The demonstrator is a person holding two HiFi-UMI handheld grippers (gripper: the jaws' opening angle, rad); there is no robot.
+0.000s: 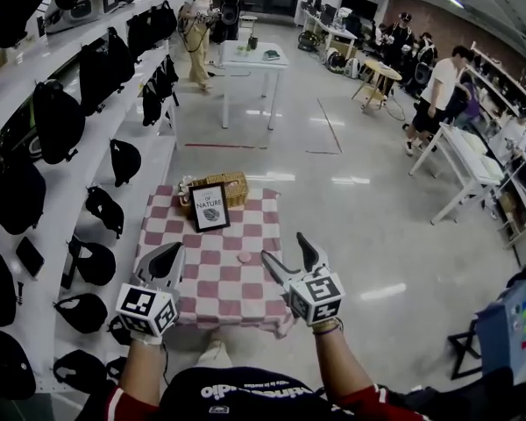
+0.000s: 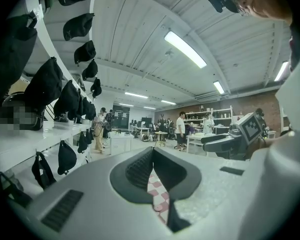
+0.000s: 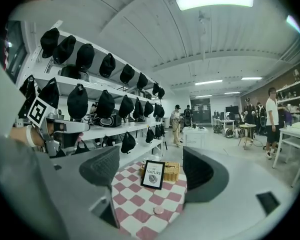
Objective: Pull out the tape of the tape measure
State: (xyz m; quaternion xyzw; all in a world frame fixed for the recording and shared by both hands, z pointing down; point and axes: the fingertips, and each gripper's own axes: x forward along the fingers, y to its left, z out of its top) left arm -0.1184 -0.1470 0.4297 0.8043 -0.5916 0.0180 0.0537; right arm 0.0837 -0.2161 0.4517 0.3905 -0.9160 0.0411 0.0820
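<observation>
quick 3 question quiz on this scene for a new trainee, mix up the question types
1. True or false: the right gripper has its jaws wide apart with nothing between them.
2. What stands just in front of the wicker basket, on the person's side?
A) a framed picture
B) a mug
C) a folded cap
3. Fill in: the small round pink thing lies on the pink and white ____ tablecloth.

Key: 1 true; 2 A; 3 checked
</observation>
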